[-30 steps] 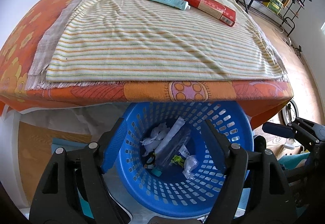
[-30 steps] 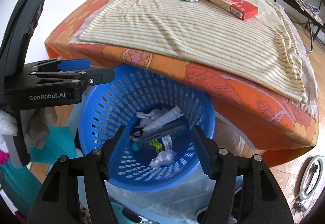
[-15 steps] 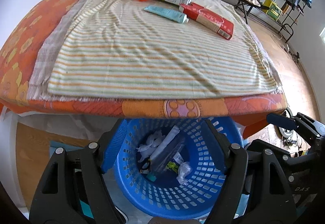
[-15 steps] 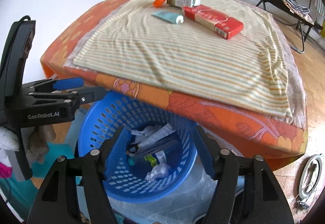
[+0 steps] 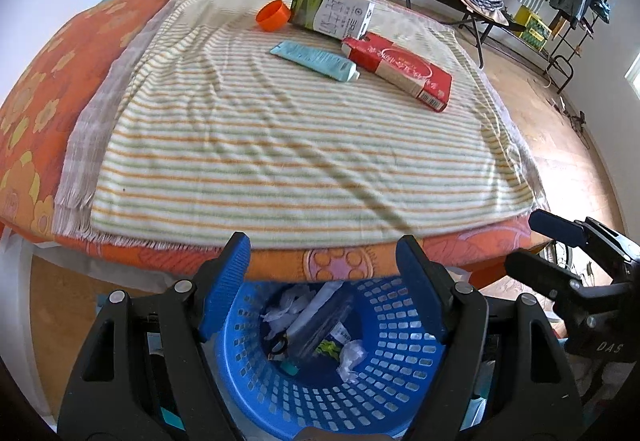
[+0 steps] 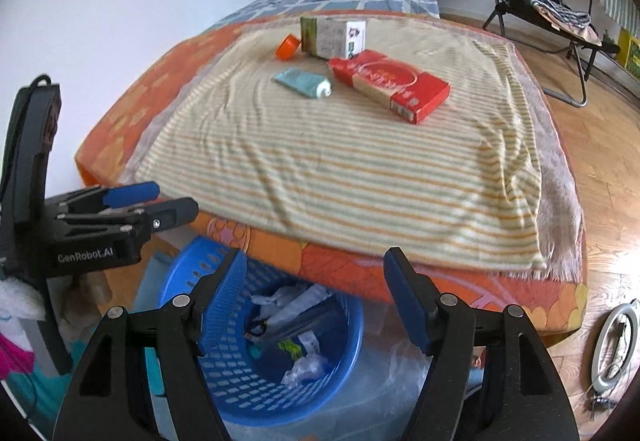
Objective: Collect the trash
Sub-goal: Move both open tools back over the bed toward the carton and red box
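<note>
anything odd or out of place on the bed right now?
Four pieces of litter lie on the striped towel: an orange cap on its side, a toppled carton, a teal tube and a red box lying flat. Nothing spilled. The blue basket below already holds trash.

"GenRobot.AI" on left gripper
</note>
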A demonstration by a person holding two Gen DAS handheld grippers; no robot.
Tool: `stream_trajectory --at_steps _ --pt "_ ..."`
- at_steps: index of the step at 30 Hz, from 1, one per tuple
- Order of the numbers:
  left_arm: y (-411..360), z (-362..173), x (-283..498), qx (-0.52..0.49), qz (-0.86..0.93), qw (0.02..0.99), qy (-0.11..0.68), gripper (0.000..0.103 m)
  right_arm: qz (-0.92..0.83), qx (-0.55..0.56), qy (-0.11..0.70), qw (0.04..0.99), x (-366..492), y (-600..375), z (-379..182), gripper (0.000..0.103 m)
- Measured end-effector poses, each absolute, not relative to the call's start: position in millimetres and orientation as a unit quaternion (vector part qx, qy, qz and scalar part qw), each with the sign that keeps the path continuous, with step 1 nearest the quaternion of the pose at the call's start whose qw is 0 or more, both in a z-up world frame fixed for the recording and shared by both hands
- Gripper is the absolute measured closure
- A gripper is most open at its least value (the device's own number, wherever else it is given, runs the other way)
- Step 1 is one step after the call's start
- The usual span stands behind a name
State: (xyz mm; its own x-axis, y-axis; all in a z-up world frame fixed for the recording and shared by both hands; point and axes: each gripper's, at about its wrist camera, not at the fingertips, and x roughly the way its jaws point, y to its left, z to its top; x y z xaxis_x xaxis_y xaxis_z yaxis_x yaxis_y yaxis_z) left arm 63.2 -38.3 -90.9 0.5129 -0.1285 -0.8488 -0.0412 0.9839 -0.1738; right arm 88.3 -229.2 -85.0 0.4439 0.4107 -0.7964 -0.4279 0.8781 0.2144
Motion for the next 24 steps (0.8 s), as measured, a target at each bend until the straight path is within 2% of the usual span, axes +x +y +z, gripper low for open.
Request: stream_trajectory --at_steps 8,11,24 --pt "-40.7 -75.1 88.4 -0.073 -0.027 0.874 0.479 0.025 0.246 0.003 0.454 0.856 115.8 -238.0 -73.4 0.032" --pt "-39.3 -68.4 98.8 -0.071 -0.026 0.879 0.471 0.025 0.241 -0.002 0.447 0.861 128.9 -240.5 -68.3 0.024" --pt "-27.2 -61.8 141.9 -0.078 -0.021 0.884 0.461 0.025 0.232 -0.015 0.429 0.873 181.9 -246.8 -53.5 0.023"
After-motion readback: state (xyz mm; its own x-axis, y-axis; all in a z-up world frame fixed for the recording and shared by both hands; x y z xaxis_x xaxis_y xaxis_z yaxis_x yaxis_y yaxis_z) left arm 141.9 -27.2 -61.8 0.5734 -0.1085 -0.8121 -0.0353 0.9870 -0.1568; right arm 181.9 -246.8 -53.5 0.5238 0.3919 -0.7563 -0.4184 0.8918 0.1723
